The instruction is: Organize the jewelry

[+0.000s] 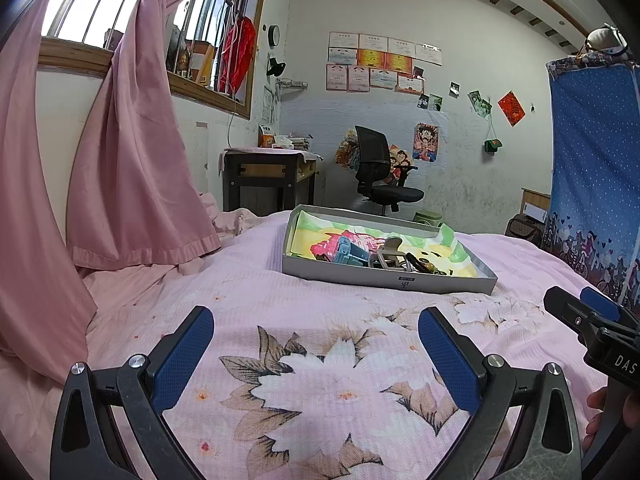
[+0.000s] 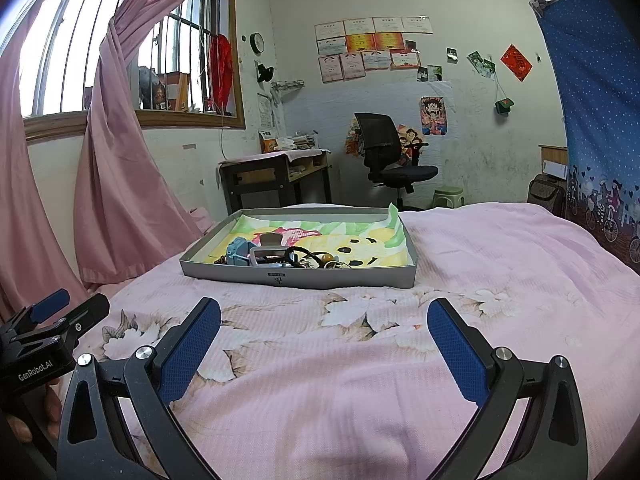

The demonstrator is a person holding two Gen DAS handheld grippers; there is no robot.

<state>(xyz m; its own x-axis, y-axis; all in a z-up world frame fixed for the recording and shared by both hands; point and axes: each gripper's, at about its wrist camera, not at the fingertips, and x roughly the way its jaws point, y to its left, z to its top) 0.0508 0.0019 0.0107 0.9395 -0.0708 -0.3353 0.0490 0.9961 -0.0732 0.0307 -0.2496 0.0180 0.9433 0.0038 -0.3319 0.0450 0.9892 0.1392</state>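
Grey tray [image 2: 304,278] on bed, jewelry [image 2: 308,259] heaped inside (near front wall)

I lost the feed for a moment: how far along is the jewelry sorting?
Nothing looks sorted yet. The jewelry pile lies tangled with a blue item at the near edge of the grey tray on the bed. Nothing is in hand: the left gripper and right gripper are open and empty. All sorting remains.

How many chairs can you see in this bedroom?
1: a black office chair stands by the far wall, right of the desk, beyond the bed. Others could be hidden behind the blue curtain.
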